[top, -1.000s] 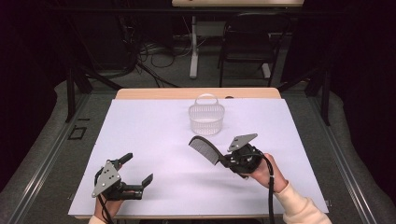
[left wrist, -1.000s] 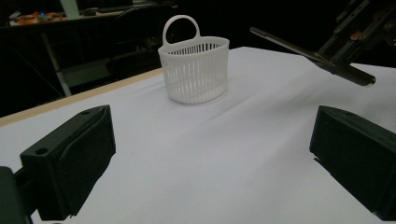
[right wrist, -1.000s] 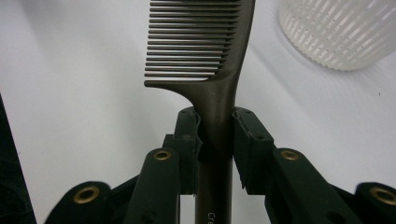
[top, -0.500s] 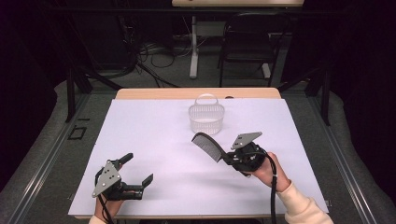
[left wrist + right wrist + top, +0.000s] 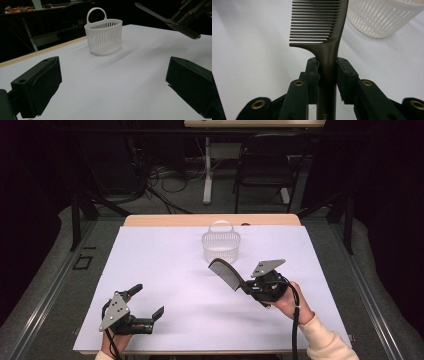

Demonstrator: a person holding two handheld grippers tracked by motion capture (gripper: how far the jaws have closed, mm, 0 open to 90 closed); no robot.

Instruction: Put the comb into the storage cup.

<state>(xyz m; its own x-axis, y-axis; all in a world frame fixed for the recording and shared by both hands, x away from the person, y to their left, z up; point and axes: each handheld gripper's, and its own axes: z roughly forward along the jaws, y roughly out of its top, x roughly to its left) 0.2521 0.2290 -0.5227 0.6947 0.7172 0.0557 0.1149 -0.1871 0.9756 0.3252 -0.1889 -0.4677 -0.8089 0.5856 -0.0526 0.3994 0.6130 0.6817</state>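
- In the middle of a dark room stands a bench (image 5: 165,270) covered by a white sheet, with a strip of bare wood along its far edge.
- Beyond the bench, on the floor, are a dark chair (image 5: 267,167) to the right and a tangle of cables (image 5: 160,175) to the left.
- On the far half of the bench, near the centre, stands a white slatted basket (image 5: 221,246) with a loop handle, upright.
- At the near left corner, the left hand-held gripper (image 5: 149,302) rests low over the sheet, held by a hand at the bench's near edge. Its jaws are spread wide with nothing between them; in the left gripper view the basket stands far off between the two black jaws.
- At the near right, the right hand-held gripper (image 5: 246,289) is held above the sheet by a hand in a pale sleeve.
- Its jaws pinch the handle of a dark comb (image 5: 225,274). The comb juts up and to the far left, toward the basket but apart from it. In the right gripper view the teeth (image 5: 312,22) point to the left of the spine.
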